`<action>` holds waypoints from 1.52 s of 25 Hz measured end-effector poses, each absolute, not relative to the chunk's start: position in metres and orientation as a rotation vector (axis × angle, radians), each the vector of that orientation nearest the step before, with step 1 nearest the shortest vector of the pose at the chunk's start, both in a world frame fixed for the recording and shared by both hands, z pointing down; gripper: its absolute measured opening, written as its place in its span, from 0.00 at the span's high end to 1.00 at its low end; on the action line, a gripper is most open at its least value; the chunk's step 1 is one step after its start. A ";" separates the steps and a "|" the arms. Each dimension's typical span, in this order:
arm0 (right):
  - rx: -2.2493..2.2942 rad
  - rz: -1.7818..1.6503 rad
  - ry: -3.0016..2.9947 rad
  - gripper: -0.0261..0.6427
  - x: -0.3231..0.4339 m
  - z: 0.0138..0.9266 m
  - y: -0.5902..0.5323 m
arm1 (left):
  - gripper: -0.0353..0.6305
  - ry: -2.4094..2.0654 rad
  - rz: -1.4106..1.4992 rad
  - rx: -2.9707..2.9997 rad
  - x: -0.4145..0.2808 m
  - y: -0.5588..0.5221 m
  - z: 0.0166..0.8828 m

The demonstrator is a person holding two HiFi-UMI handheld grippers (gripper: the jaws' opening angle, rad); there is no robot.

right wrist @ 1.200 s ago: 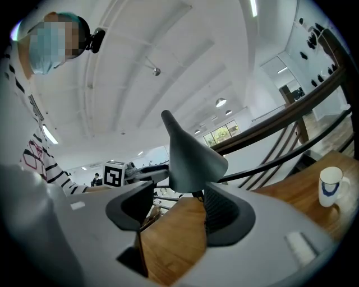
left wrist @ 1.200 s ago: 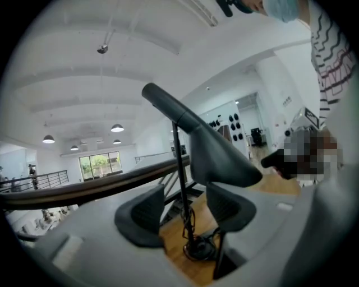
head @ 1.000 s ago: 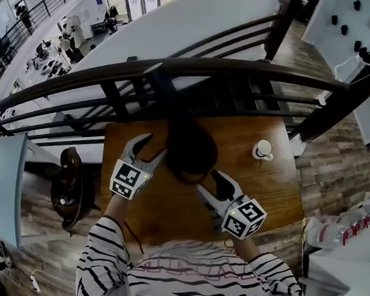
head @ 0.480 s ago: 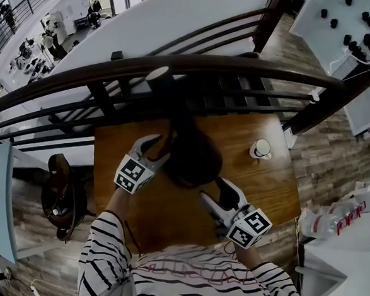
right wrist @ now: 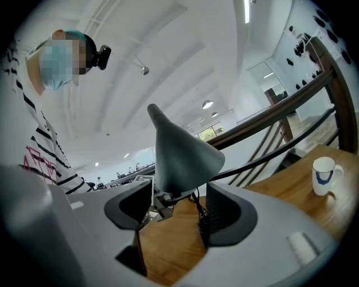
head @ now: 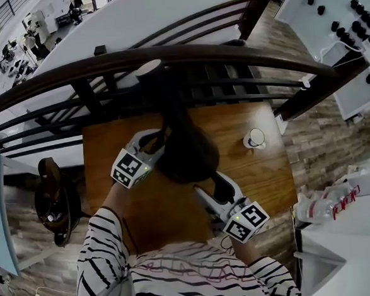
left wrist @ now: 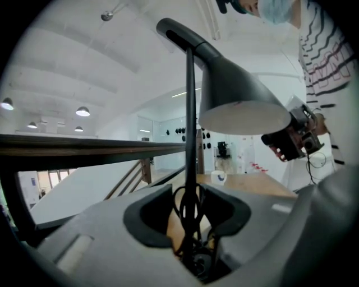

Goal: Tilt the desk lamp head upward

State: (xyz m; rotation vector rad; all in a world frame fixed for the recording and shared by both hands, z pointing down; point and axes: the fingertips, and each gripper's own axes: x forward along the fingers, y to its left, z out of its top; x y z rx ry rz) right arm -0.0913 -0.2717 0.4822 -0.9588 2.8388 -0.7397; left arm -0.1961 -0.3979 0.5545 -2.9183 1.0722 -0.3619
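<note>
The lamp stood on the brown table (head: pixel 263 183), close to the far edge. Its dark head (head: pixel 186 151) hung over the middle of the table and faced down.

The left gripper (head: pixel 155 144) was at the left side of the lamp. Its two fingers were closing on the thin stem (left wrist: pixel 190 112). The stem was between them, but I could see a gap on each side, so they were not pinching it. A black cord (left wrist: pixel 180 208) looped round the stem right there, in the same gap between the fingers. From above, the head hid most of the stem.

The right gripper (head: pixel 212 188) was on the near side, just beside the rim of the head. Its fingers were spread wide and had nothing in them. They pointed up at the head from below.

A white cup (head: pixel 255 138) stood alone on the right part of the table, well apart from the lamp. A big dark rail (head: pixel 229 51) with bars ran close behind the table, just past the lamp. A dark chair (head: pixel 50 201) stood on the wood floor off to the left of the table. A white wall with black knobs (head: pixel 346 13) was far off on the right. The person wore a striped sleeve (head: pixel 100 245).
</note>
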 end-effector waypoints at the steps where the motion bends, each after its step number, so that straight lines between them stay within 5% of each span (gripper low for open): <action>1: -0.956 -0.740 2.838 0.53 -0.093 0.483 -0.272 | 0.73 1.069 -0.362 -2.913 -0.196 -0.398 0.555; 38: -0.918 -0.633 2.809 0.48 -0.043 0.411 -0.230 | 0.82 1.282 -0.407 -2.919 -0.184 -0.387 0.558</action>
